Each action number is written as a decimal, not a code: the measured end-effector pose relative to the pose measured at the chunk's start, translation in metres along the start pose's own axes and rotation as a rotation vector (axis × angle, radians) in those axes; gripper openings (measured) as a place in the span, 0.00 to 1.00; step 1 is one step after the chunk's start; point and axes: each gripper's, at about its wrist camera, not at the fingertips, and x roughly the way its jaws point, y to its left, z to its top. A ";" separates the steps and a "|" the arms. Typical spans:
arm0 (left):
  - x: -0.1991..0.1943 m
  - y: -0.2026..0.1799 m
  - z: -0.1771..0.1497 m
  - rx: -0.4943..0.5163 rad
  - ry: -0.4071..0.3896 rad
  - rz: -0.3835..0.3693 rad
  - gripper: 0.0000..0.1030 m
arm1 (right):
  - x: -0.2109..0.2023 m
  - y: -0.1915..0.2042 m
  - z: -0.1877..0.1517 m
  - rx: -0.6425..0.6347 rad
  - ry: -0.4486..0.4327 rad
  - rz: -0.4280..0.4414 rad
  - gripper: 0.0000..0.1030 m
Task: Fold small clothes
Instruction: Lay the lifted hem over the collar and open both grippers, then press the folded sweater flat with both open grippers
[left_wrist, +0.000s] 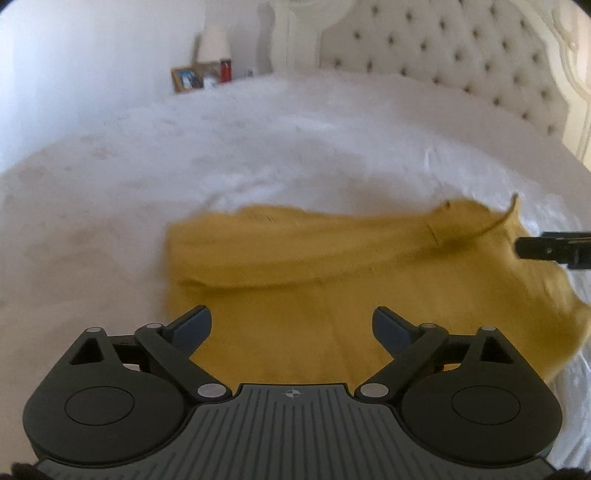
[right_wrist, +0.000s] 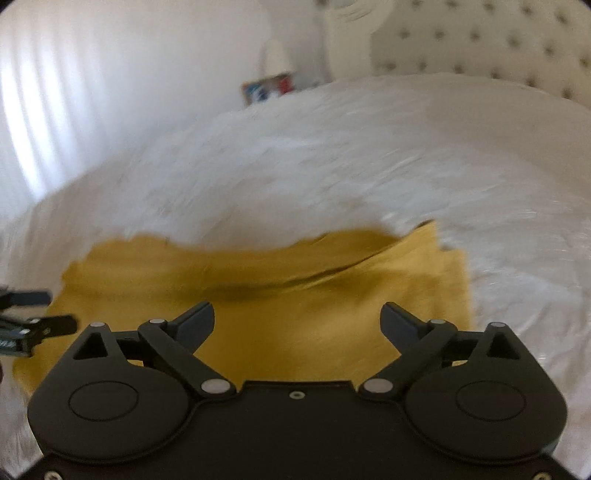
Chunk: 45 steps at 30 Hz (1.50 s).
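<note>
A mustard-yellow garment (left_wrist: 303, 266) lies spread on the white bed, with a fold ridge running across its far part; the right wrist view shows the same yellow garment (right_wrist: 295, 269). My left gripper (left_wrist: 291, 325) hovers over the near edge of the cloth, open, nothing between its fingers. My right gripper (right_wrist: 297, 321) is likewise open above the cloth's near part, with nothing held. The right gripper's tip (left_wrist: 550, 249) shows at the right edge of the left wrist view; the left gripper's fingers (right_wrist: 37, 310) show at the left edge of the right wrist view.
The white bedspread (left_wrist: 258, 147) stretches far beyond the garment. A tufted headboard (left_wrist: 461, 55) stands at the back right. A nightstand corner with a picture frame (left_wrist: 186, 78), a red bottle (left_wrist: 225, 70) and a lamp sits at the back left.
</note>
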 end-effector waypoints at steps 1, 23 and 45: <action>0.003 -0.001 -0.002 0.005 0.006 0.004 0.92 | 0.005 0.005 -0.002 -0.022 0.019 0.003 0.94; 0.099 0.044 0.067 -0.126 0.155 0.049 1.00 | 0.101 -0.018 0.046 0.056 0.219 -0.113 0.97; 0.062 0.022 0.054 -0.065 0.127 -0.019 1.00 | 0.070 0.025 0.021 -0.120 0.190 -0.051 0.97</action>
